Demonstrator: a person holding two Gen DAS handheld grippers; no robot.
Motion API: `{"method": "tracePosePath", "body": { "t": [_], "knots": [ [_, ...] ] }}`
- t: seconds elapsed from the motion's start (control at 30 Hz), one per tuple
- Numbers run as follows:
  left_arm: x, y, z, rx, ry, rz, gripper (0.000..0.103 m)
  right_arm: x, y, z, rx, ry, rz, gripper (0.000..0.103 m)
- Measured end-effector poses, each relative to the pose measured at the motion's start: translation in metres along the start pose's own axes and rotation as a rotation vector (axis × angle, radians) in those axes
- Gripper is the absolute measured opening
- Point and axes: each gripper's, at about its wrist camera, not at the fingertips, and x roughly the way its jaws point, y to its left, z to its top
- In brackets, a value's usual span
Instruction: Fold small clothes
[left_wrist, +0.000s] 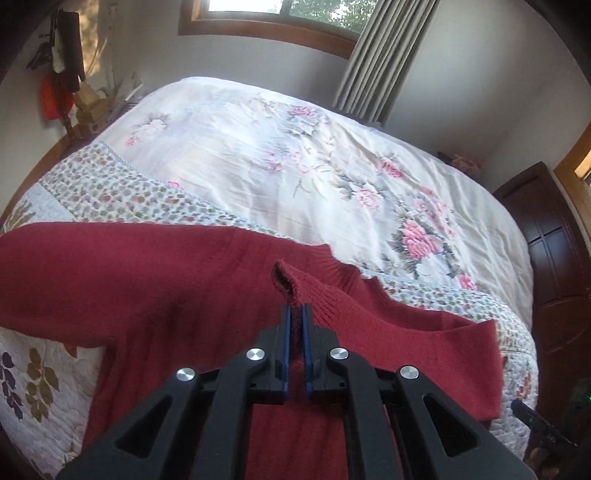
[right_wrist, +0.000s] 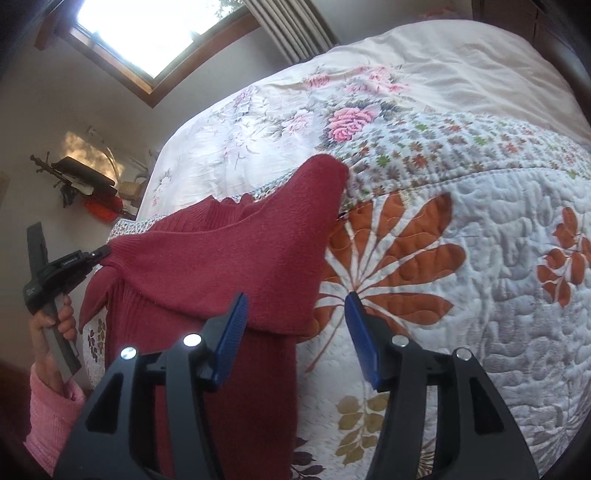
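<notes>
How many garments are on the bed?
1: a red sweater lying on the quilt, its ribbed edge pinched in the left tool. Others may lie out of view.

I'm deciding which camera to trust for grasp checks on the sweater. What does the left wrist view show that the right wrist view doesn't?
Only the left wrist view shows the left gripper up close, its blue pads shut on a ribbed edge of the red sweater. Only the right wrist view shows the open right gripper, the person's hand and the pink sleeve. Both show the sweater, the leaf quilt and the window.
</notes>
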Motion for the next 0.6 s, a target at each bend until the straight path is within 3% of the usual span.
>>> {"method": "tracePosePath", "body": {
  "t": [0.07, 0.1, 0.13, 0.17, 0.23, 0.4, 0.5, 0.6],
  "knots": [
    [0.017, 0.007, -0.007, -0.007, 0.038, 0.008, 0.005, 0.017, 0.001, 0.002, 0.04, 0.04, 0.046, 0.052],
    [0.023, 0.008, -0.012, 0.002, 0.051, 0.024, 0.006, 0.024, 0.001, 0.002, 0.058, 0.059, 0.046, 0.041],
    [0.031, 0.011, -0.015, 0.016, 0.064, 0.058, 0.006, 0.029, 0.001, 0.001, 0.062, 0.075, 0.001, 0.032],
    [0.036, 0.013, -0.017, 0.024, 0.074, 0.078, 0.007, 0.033, 0.001, -0.001, 0.053, 0.091, -0.049, 0.028],
    [0.043, 0.024, -0.018, 0.019, 0.108, 0.087, 0.009, 0.036, -0.001, -0.005, 0.059, 0.112, -0.065, 0.023],
    [0.011, 0.056, -0.007, -0.058, 0.03, 0.129, 0.015, 0.024, -0.003, -0.012, 0.069, 0.101, -0.072, 0.021],
    [-0.01, 0.053, -0.001, -0.076, 0.007, 0.071, 0.015, 0.011, 0.015, -0.011, 0.018, 0.07, -0.124, 0.025],
    [-0.011, 0.027, -0.005, -0.031, 0.043, 0.003, 0.021, 0.001, 0.037, -0.006, -0.037, 0.023, -0.161, 0.027]
  ]
}}
